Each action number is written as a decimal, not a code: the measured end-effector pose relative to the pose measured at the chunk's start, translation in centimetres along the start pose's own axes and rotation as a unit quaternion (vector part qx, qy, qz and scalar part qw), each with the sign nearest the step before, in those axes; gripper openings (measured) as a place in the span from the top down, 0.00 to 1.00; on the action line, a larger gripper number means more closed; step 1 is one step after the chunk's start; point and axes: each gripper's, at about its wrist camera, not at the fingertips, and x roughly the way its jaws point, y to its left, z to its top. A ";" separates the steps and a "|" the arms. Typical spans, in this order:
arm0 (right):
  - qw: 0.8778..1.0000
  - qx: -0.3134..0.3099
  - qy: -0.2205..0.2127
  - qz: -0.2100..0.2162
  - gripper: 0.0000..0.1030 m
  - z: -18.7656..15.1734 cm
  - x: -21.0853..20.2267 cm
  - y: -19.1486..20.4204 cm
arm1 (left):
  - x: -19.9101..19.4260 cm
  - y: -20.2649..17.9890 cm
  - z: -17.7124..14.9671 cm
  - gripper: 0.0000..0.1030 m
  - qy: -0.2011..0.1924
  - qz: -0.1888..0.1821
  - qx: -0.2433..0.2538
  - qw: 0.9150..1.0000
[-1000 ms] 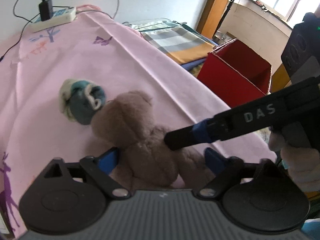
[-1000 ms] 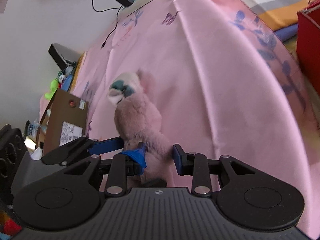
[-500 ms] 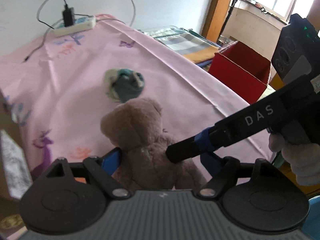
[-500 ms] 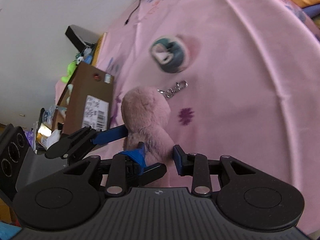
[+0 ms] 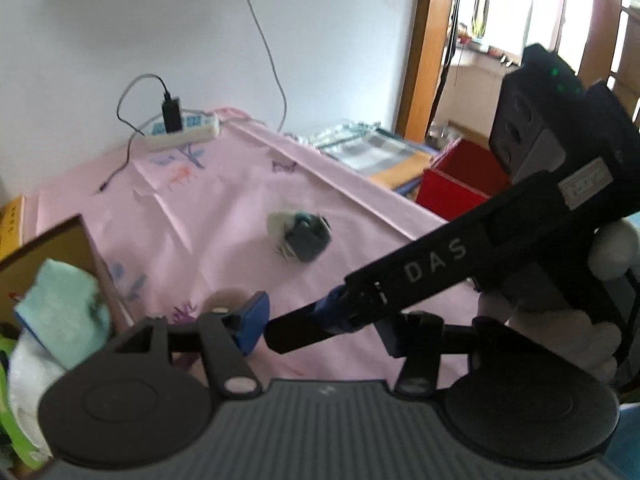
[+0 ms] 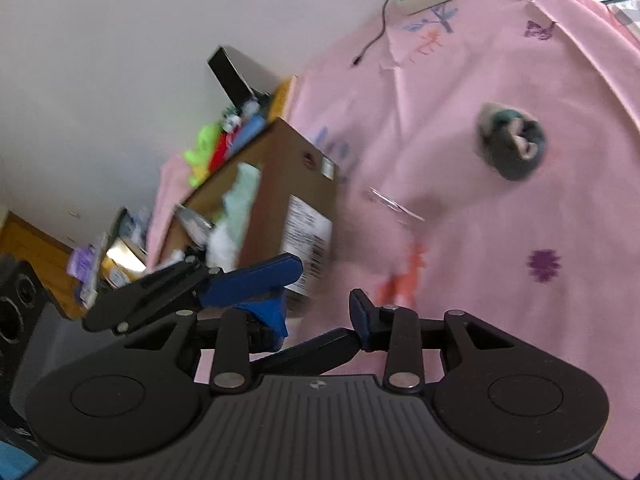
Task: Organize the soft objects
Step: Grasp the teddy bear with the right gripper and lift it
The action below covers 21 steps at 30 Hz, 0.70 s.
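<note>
Teal-grey rolled sock bundle [image 5: 305, 237] lies on pink cloth [image 5: 240, 200]. Left gripper [image 5: 320, 330] closing, right gripper [image 6: 320, 316] opening, both empty. Only the right view shows the metal keyring [image 6: 394, 206].

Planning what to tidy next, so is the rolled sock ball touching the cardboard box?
Apart. The right wrist view shows bare pink cloth between the rolled sock ball and the cardboard box.

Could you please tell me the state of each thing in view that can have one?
Left gripper: jaws closing, nothing gripped.
Right gripper: jaws opening, nothing gripped.
Cardboard box: open, soft items inside.
Sock ball: rolled up, lying on the pink cloth.
Power strip: charger plugged in.
Red box: open.
</note>
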 end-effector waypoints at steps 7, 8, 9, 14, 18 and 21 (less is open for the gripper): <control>0.998 -0.025 -0.033 -0.052 0.83 -1.3 1.4 2.0 | -0.4 2.4 -1.8 0.31 0.012 -0.033 -0.018 0.999; 0.996 -0.022 -0.043 -0.070 0.83 -1.5 1.3 1.8 | -0.3 2.6 -2.0 0.30 0.016 -0.038 -0.022 0.999; 0.995 -0.012 -0.053 -0.083 0.83 -1.5 1.1 1.4 | 0.0 2.8 -2.3 0.29 0.020 -0.040 -0.023 0.999; 0.990 0.013 -0.074 -0.123 0.82 -1.8 0.3 0.2 | 1.9 3.3 -3.5 0.24 0.054 -0.034 -0.025 0.998; 0.986 -0.011 -0.066 -0.150 0.82 -1.9 1.2 0.7 | 3.0 1.9 -4.1 0.07 0.060 -0.012 0.021 0.998; 0.984 -0.041 -0.053 -0.166 0.82 -1.9 2.1 0.9 | 3.6 1.1 -4.5 0.02 0.061 -0.004 0.038 0.997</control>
